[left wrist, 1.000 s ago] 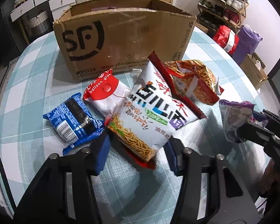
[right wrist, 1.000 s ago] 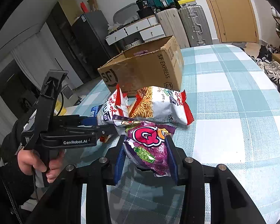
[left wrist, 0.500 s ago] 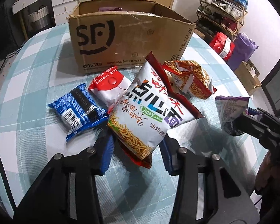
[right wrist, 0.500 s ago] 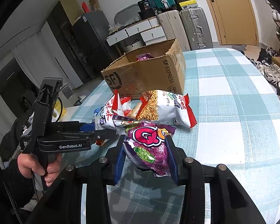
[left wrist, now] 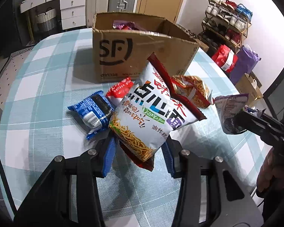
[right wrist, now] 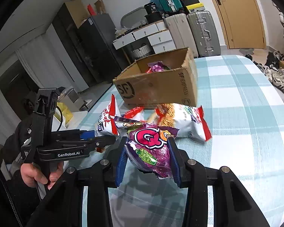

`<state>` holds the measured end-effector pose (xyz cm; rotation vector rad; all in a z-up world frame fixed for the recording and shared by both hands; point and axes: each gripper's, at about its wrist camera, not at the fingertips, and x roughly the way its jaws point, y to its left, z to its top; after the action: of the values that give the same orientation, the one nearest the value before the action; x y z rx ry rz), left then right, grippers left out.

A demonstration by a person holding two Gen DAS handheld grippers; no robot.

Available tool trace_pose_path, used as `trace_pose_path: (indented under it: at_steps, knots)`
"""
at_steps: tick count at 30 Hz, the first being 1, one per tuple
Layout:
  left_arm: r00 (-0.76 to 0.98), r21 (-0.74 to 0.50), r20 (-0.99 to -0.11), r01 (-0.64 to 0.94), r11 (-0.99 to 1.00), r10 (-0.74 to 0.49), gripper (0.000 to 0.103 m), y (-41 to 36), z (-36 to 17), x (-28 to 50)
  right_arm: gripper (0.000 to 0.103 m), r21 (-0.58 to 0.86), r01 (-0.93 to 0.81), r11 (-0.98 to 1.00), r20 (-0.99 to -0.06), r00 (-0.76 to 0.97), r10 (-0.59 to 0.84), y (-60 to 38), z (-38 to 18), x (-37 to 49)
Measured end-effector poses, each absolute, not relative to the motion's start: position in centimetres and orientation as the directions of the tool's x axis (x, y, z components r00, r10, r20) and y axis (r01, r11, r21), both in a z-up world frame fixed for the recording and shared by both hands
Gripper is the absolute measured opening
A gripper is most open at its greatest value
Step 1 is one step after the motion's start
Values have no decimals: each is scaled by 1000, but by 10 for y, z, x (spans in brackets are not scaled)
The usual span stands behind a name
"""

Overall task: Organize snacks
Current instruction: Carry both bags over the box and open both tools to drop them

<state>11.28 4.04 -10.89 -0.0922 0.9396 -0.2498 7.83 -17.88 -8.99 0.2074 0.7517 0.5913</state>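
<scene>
— Checked blue-and-white cloth on the tabletop (left wrist: pixel 47 87), suitcases and white drawers along the far wall. See the cardboard box (left wrist: pixel 138 56)?

— The open one, yes. There are purple and red packets lying inside it.

— In front of the box, the left tool (left wrist: pixel 138 151) is clamped on the white noodle snack bag (left wrist: pixel 151 113), lifted clear of the cloth.

— And the right tool (right wrist: pixel 147 160)?

— Pinched tight on the purple snack bag (right wrist: pixel 151 147), in front of the box too.

— What's left lying there?

— A blue packet (left wrist: pixel 94 111) and a red-and-white packet (left wrist: pixel 119 89) near the box's front, and a second noodle bag (right wrist: pixel 185 121) just beside its corner.
</scene>
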Motion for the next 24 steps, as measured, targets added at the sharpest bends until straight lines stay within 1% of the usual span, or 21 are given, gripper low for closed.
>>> trace_pose_path:
  at_steps: [9, 24]
  knots:
    - [603, -189, -754, 183, 965, -262, 42, 44, -81, 113, 40, 362, -468, 806, -559, 583, 590, -165, -67, 87]
    - [674, -172, -697, 176, 969, -246, 42, 56, -16, 140, 40, 315, -540, 781, -494, 609, 620, -145, -5, 123]
